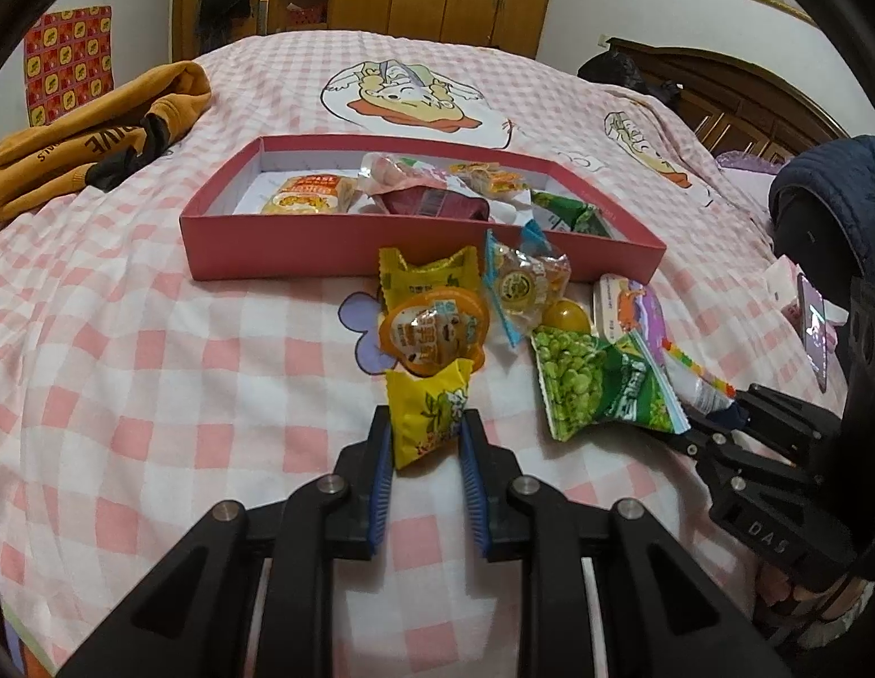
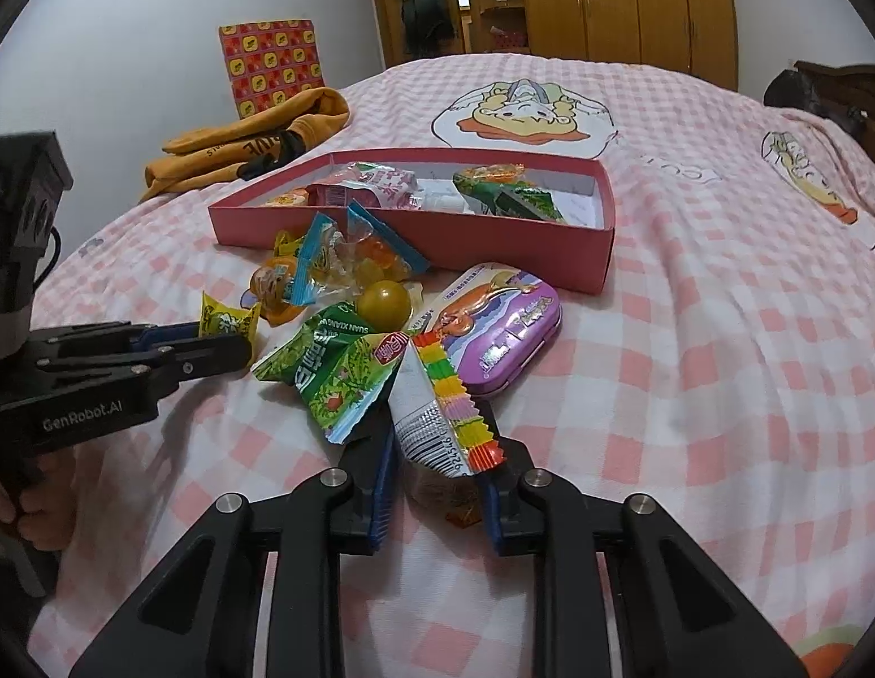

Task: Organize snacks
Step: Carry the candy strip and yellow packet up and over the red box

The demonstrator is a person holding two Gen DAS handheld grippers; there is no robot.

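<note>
Glossy plastic snack wrappers point(image 1: 601, 384), matt card box point(image 1: 347, 243), soft checked cloth bedspread point(image 1: 155, 384).

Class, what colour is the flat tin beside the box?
Purple tin, clearest in the right wrist view.

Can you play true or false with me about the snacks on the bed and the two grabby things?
1. The left hand-held gripper has a yellow snack packet between its fingers. True.
2. The red box has no snacks in it. False: several packets already lie inside.
3. The right hand-held gripper is around a packet with a rainbow edge. True.
4. The purple tin is inside the box. False: it lies on the checked bedcover in front of the box.
5. The green pea bag is in the box. False: it lies on the bedcover.
</note>
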